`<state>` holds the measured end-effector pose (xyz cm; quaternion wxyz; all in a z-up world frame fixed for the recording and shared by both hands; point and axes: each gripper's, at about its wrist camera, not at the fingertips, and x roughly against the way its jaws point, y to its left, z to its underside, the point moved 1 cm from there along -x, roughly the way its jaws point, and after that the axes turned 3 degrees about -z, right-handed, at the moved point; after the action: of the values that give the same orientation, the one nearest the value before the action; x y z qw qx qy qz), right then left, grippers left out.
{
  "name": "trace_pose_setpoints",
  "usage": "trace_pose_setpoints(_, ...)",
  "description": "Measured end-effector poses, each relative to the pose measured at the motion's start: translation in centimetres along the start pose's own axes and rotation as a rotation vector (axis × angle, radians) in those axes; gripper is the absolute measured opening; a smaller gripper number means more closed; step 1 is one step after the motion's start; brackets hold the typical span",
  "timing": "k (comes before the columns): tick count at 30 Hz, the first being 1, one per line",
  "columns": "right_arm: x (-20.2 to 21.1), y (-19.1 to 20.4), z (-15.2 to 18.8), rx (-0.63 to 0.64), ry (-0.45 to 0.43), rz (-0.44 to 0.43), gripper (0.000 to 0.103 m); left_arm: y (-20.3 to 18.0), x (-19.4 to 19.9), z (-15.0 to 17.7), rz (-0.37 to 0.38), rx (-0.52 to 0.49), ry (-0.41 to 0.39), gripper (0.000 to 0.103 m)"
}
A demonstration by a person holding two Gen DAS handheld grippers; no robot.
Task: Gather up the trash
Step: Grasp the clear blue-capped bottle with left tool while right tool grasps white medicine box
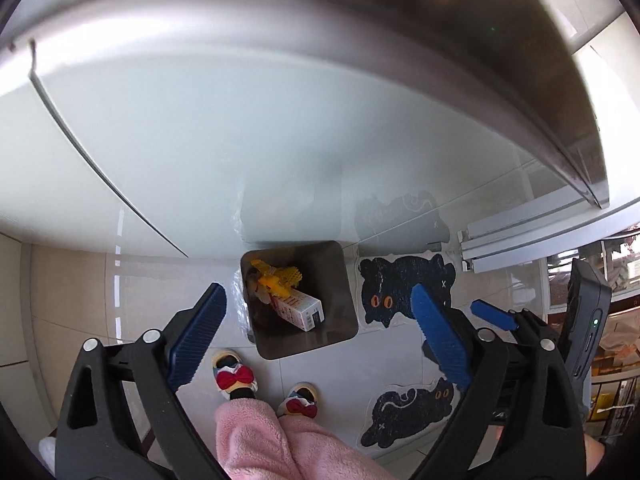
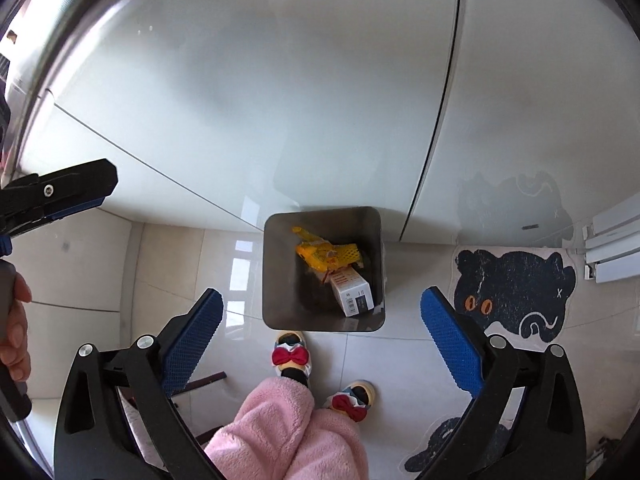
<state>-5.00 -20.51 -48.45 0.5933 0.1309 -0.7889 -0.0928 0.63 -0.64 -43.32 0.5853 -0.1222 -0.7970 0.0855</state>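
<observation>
The trash lies in the bin point(image 2: 276, 280) on the floor, against the cabinet point(image 2: 240, 100) – a white carton point(image 2: 352, 290) at the near side, yellow netting point(image 2: 328, 256) slumped over its far end. We judge both light: the carton stiff enough to pinch across its narrow faces, the netting limp and best taken by a bunched fold. Our left gripper point(image 1: 316, 336) and right gripper point(image 2: 320, 338) hang above the bin, jaws spread wide, nothing between them – cat mats point(image 2: 516, 288) lie to the right, our slippers point(image 2: 290, 356) just before the bin
</observation>
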Motion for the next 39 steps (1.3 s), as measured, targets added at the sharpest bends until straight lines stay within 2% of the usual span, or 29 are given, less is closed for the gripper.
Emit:
trace_pose_setpoints(4, 5.5, 1.6, -2.2, 0.021, -0.067, -0.012, 0.1, 0.0, 6.0, -1.6, -0.013, -0.031, -0.071, 0.095)
trace_pose_setpoints(10, 13.4, 4.2, -6.7, 0.029, -0.232, -0.017, 0.1, 0.1, 13.2, -5.2, -0.021, -0.073, -0.195, 0.095)
trace_pose_setpoints(16, 17.1, 6.3, -12.8, -0.003, -0.364, -0.026, 0.1, 1.1, 17.4, -9.8, -0.04, -0.116, -0.299, 0.095)
trace_pose_setpoints(21, 17.2, 8.0, -17.1, -0.033, -0.409, -0.016, 0.1, 2.2, 18.3, -13.8, -0.059, -0.156, -0.34, 0.095)
trace_pose_setpoints(28, 14.0, 10.1, -21.6, -0.077, -0.408, 0.018, 0.1, 4.1, 17.0, -19.5, -0.097, -0.211, -0.356, 0.095)
trace_pose_setpoints(33, 11.6, 10.6, -23.5, -0.133, -0.414, 0.054, 0.1, 5.8, 14.9, -23.2, -0.135, -0.227, -0.35, 0.095)
trace_pose_setpoints(39, 9.2, 10.5, -24.1, -0.192, -0.416, 0.077, 0.1, 7.5, 11.8, -26.0, -0.117, -0.224, -0.322, 0.095)
